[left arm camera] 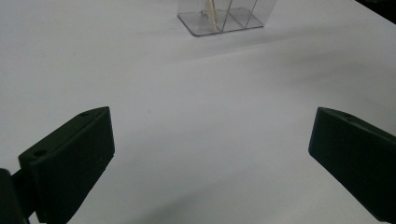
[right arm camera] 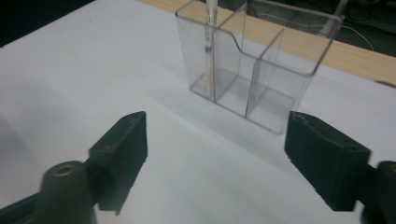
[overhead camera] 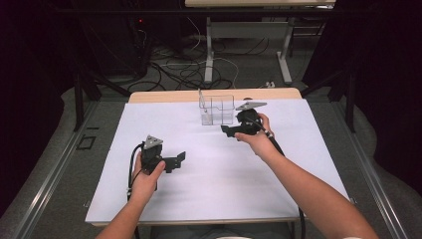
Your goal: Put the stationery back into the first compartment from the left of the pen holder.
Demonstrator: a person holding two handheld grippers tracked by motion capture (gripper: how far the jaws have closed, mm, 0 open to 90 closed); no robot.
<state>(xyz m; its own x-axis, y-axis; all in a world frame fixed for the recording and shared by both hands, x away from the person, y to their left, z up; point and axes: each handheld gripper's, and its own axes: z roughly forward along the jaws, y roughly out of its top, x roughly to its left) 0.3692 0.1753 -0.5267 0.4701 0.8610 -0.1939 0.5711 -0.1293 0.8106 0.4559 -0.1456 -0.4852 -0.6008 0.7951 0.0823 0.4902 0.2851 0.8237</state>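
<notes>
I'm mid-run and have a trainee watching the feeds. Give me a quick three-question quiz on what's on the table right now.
1. True or false: the right gripper is shut on the thin stick.
2. Multiple choice: where is the thin stick? A) lying flat on the white table cover; B) standing in an end compartment of the clear organizer; C) between the jaws of the left gripper.
3. Fill in: the gripper nearer to the clear organizer is the ____ one.

Key: 1 false, both grippers are open and hold nothing. 2 B. 3 right.
</notes>
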